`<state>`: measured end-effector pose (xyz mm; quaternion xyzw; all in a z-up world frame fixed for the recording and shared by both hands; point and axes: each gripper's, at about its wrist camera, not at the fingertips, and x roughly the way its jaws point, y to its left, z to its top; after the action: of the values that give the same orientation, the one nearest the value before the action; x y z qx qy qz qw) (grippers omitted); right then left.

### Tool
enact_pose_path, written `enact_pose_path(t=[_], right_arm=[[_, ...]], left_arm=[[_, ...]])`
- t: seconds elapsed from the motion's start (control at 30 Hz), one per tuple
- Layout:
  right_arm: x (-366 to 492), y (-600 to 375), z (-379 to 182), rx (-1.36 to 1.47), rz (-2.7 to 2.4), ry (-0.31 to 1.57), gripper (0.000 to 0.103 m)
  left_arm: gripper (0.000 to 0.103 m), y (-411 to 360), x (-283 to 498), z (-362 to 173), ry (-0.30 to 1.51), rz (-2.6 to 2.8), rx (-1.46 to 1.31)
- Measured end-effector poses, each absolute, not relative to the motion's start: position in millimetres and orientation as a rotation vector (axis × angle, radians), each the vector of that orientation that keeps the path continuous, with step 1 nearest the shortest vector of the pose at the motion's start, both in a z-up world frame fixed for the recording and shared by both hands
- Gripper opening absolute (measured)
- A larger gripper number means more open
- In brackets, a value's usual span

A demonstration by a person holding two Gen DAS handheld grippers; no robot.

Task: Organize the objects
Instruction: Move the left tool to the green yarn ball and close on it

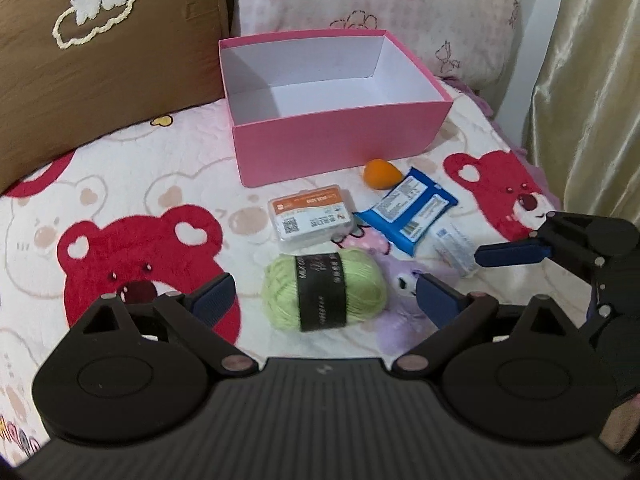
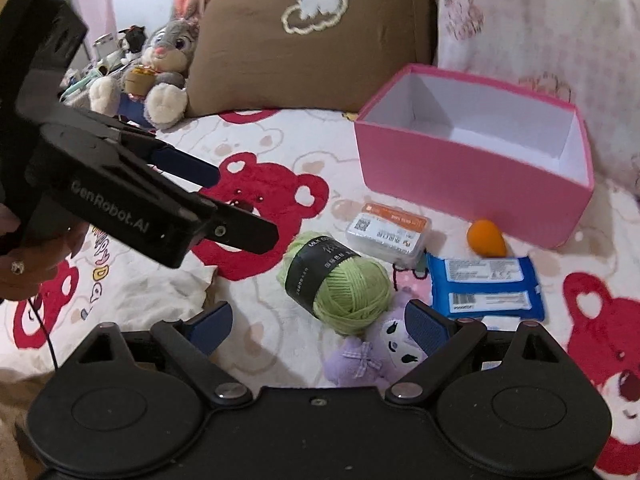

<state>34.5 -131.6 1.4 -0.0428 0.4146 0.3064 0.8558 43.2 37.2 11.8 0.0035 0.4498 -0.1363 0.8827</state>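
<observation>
On the bear-print blanket (image 1: 120, 184), empty pink cardboard box (image 1: 340, 148) awaits filling; green yarn ball (image 1: 324, 290) nearest; left gripper (image 1: 324, 296) and right gripper (image 2: 318, 324) both spread wide, holding nothing

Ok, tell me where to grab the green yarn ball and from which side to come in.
Grip the green yarn ball across its black paper band, coming down from above with the left gripper, whose open fingers already flank it. The ball lies on its side and the band wraps its firm middle; the loose ends would likely squash. Keep off the purple plush touching its right side.
</observation>
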Motion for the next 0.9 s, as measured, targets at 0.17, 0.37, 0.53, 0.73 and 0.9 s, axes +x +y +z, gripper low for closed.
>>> enact_pose_path(t=[0.17,0.37,0.53,0.73,0.9], right_arm=[[54,-130,-18,-0.013,0.676,0.94,0.094],[63,-118,-42,-0.06,0.684,0.935,0.089],[71,-115,-65,-0.023,0.658,0.942,0.08],[62,-108,-74,-0.079,0.672,0.867,0.069],[66,-105,-82,-0.093,0.622,0.847,0.065]], left_arm=[[0.098,44,60,-11,0.995,-0.336,-0.019],[0.098,51,77,-44,1.032,-0.376,-0.086],[0.098,59,93,-65,1.036,-0.407,-0.169],[0.097,63,99,-79,1.024,-0.414,-0.208],[0.086,67,104,-91,1.034,-0.4,-0.23]])
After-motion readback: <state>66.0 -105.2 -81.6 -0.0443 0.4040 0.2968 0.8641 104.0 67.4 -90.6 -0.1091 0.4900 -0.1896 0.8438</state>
